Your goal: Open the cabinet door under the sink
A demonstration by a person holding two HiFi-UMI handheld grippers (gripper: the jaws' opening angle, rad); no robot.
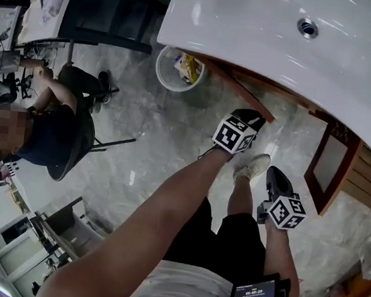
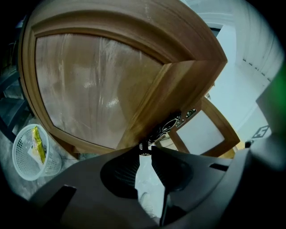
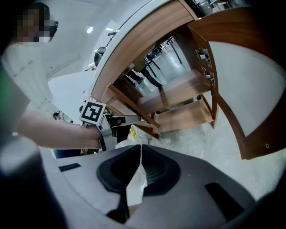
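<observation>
Left hand-held gripper (image 2: 145,152): jaws at a narrow gap, clamped on the small metal door knob (image 2: 143,146) at the edge of the cabinet door (image 2: 89,89). Nothing else was between them. Right hand-held gripper (image 3: 140,146): jaw tips together, empty, at lower right of the head view and clear of the cabinet.

Door location: under the white sink (image 1: 249,33), centre of the head view. Only its top edge showed there, angled out from the cabinet front, so it stood partly open. In the left gripper view its wood frame and frosted panel filled the upper left, seen at a steep angle.

The second door (image 1: 331,162) was at right of the head view, swung wide, with the same wood frame and frosted panel. In the right gripper view it took the right side of the frame, with a second knob (image 3: 267,145) at lower right. Between the two doors the wooden shelves (image 3: 183,96) were exposed.

A white mesh wastebasket (image 1: 179,69) stood on the marble floor (image 1: 173,137) just left of the cabinet, upper centre of the head view, with a yellow packet (image 2: 38,145) inside. A seated person (image 1: 50,131) was at left of the head view, well apart from the cabinet.
</observation>
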